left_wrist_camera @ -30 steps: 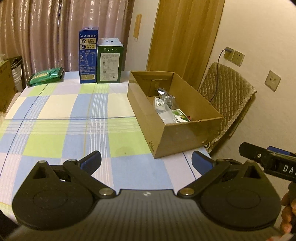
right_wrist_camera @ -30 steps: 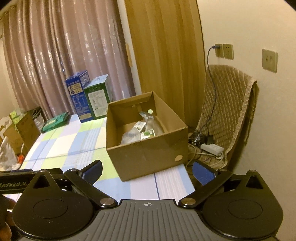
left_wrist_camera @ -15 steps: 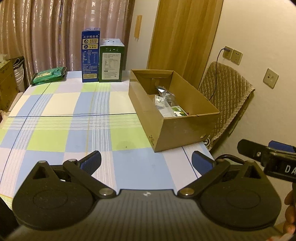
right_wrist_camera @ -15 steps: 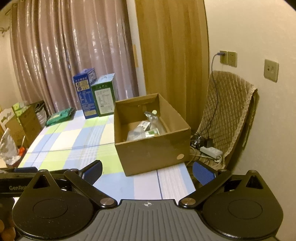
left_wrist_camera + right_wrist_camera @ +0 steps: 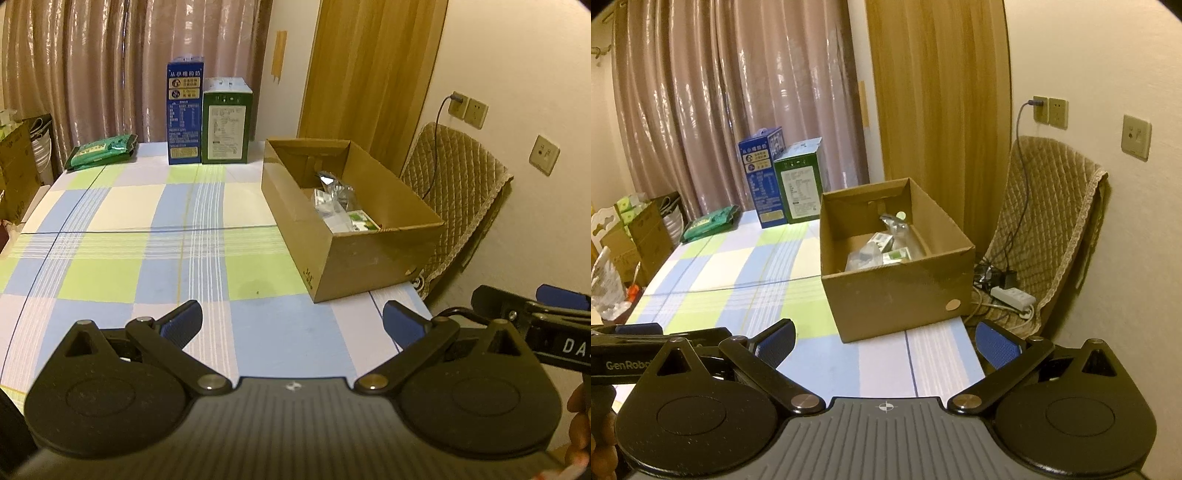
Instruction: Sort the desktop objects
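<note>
Both grippers are pulling back from the open brown cardboard box [image 5: 351,236], which now sits farther ahead. We are holding the left gripper [image 5: 291,321] and right gripper [image 5: 884,341] with fingers spread wide, empty. Remaining items, 2 upright cartons [image 5: 208,118] and a green packet [image 5: 101,151], are lying at the checked surface's [image 5: 129,240] far edge, nearer our left.

Left wrist view sits low over the near tabletop [image 5: 122,236] edge, facing 12 o'clock; cardboard box [image 5: 354,266] at 1 o'clock, near. Right wrist view sits beside the near-right corner, box [image 5: 897,291] dead ahead. Both share box, cartons, curtain.
</note>
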Action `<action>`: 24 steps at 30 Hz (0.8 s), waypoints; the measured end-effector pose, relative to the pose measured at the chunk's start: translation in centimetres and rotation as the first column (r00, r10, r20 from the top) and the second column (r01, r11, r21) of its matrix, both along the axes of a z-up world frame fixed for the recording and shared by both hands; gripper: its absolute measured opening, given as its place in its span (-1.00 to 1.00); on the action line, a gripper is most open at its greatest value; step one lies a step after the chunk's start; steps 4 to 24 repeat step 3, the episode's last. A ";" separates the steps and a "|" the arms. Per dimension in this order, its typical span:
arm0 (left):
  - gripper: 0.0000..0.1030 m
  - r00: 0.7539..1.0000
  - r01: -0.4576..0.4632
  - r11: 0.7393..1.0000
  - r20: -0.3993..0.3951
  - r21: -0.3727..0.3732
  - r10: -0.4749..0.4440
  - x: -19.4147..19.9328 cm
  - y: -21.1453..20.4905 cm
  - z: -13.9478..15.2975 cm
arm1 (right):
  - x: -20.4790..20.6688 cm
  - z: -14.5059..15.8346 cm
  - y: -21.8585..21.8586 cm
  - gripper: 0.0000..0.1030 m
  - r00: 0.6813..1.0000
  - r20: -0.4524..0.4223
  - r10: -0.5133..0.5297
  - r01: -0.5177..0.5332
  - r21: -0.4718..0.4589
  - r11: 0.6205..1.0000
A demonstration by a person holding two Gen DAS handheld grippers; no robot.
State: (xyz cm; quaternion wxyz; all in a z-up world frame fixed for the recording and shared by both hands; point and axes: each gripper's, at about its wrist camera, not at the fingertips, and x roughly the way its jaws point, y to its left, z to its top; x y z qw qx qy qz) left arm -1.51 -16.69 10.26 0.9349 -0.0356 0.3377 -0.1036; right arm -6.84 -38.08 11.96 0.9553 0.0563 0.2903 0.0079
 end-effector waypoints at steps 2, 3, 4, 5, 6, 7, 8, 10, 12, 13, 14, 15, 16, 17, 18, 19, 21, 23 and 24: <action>0.98 1.000 -0.001 1.000 0.005 0.003 0.001 -0.1 0.0 0.0 | -0.1 0.0 0.0 0.96 1.000 -0.001 -0.001 0.001 -0.002 1.000; 0.98 1.000 0.002 1.000 0.000 0.002 -0.002 0.0 0.0 0.0 | -0.1 -0.1 0.0 0.96 1.000 -0.002 0.000 0.000 -0.002 1.000; 0.98 1.000 0.002 1.000 0.000 0.002 -0.002 0.0 0.0 0.0 | -0.1 -0.1 0.0 0.96 1.000 -0.002 0.000 0.000 -0.002 1.000; 0.98 1.000 0.002 1.000 0.000 0.002 -0.002 0.0 0.0 0.0 | -0.1 -0.1 0.0 0.96 1.000 -0.002 0.000 0.000 -0.002 1.000; 0.98 1.000 0.002 1.000 0.000 0.002 -0.002 0.0 0.0 0.0 | -0.1 -0.1 0.0 0.96 1.000 -0.002 0.000 0.000 -0.002 1.000; 0.98 1.000 0.002 1.000 0.000 0.002 -0.002 0.0 0.0 0.0 | -0.1 -0.1 0.0 0.96 1.000 -0.002 0.000 0.000 -0.002 1.000; 0.98 1.000 0.002 1.000 0.000 0.002 -0.002 0.0 0.0 0.0 | -0.1 -0.1 0.0 0.96 1.000 -0.002 0.000 0.000 -0.002 1.000; 0.98 1.000 0.002 1.000 0.000 0.002 -0.002 0.0 0.0 0.0 | -0.1 -0.1 0.0 0.96 1.000 -0.002 0.000 0.000 -0.002 1.000; 0.98 1.000 0.002 1.000 0.000 0.002 -0.002 0.0 0.0 0.0 | -0.1 -0.1 0.0 0.96 1.000 -0.002 0.000 0.000 -0.002 1.000; 0.98 1.000 0.002 1.000 0.000 0.002 -0.002 0.0 0.0 0.0 | -0.1 -0.1 0.0 0.96 1.000 -0.002 0.000 0.000 -0.002 1.000; 0.98 1.000 0.002 1.000 0.000 0.002 -0.002 0.0 0.0 0.0 | -0.1 -0.1 0.0 0.96 1.000 -0.002 0.000 0.000 -0.002 1.000; 0.98 1.000 0.002 1.000 0.000 0.002 -0.002 0.0 0.0 0.0 | -0.1 -0.1 0.0 0.96 1.000 -0.002 0.000 0.000 -0.002 1.000; 0.98 1.000 0.002 1.000 0.000 0.002 -0.002 0.0 0.0 0.0 | -0.1 -0.1 0.0 0.96 1.000 -0.002 0.000 0.000 -0.002 1.000; 0.98 1.000 0.002 1.000 0.000 0.002 -0.002 0.0 0.0 0.0 | -0.1 -0.1 0.0 0.96 1.000 -0.002 0.000 0.000 -0.002 1.000; 0.98 1.000 0.002 1.000 0.000 0.002 -0.002 0.0 0.0 0.0 | -0.1 -0.1 0.0 0.96 1.000 -0.002 0.000 0.000 -0.002 1.000; 0.98 1.000 0.002 1.000 0.000 0.002 -0.002 0.0 0.0 0.0 | -0.1 -0.1 0.0 0.96 1.000 -0.002 0.000 0.000 -0.002 1.000; 0.98 1.000 0.002 1.000 0.000 0.002 -0.002 0.0 0.0 0.0 | -0.1 -0.1 0.0 0.96 1.000 -0.002 0.000 0.000 -0.002 1.000; 0.98 1.000 0.002 1.000 0.000 0.002 -0.002 0.0 0.0 0.0 | -0.1 -0.1 0.0 0.96 1.000 -0.002 0.000 0.000 -0.002 1.000; 0.98 1.000 0.002 1.000 0.000 0.002 -0.002 0.0 0.0 0.0 | -0.1 -0.1 0.0 0.96 1.000 -0.002 0.000 0.000 -0.002 1.000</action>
